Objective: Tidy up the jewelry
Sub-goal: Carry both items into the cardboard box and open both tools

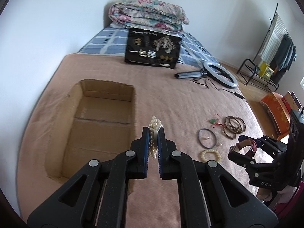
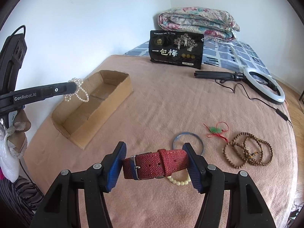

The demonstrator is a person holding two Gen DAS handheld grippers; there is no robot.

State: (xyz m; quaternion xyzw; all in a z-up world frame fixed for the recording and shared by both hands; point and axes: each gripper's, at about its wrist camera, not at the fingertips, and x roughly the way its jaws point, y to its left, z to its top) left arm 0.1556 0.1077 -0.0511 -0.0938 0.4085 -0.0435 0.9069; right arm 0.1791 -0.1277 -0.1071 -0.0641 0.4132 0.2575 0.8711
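My left gripper (image 1: 153, 133) is shut on a white pearl bracelet (image 1: 155, 125) and holds it in the air just right of the open cardboard box (image 1: 102, 125). In the right wrist view the pearl bracelet (image 2: 78, 93) hangs from the left gripper (image 2: 75, 87) over the near end of the box (image 2: 91, 110). My right gripper (image 2: 154, 161) is shut on a red watch strap (image 2: 155, 163), held above the blanket; it shows in the left wrist view (image 1: 245, 146) too. On the blanket lie a blue bangle (image 2: 188, 142), a cream bead bracelet (image 2: 179, 180), brown prayer beads (image 2: 247, 152) and a red-green cord charm (image 2: 216, 130).
A pink blanket (image 2: 171, 104) covers the bed. A black printed bag (image 2: 176, 49) stands at the back, a folded floral quilt (image 2: 197, 22) behind it. A ring light with tripod and cable (image 2: 262, 85) lies at the right. The wall runs along the left.
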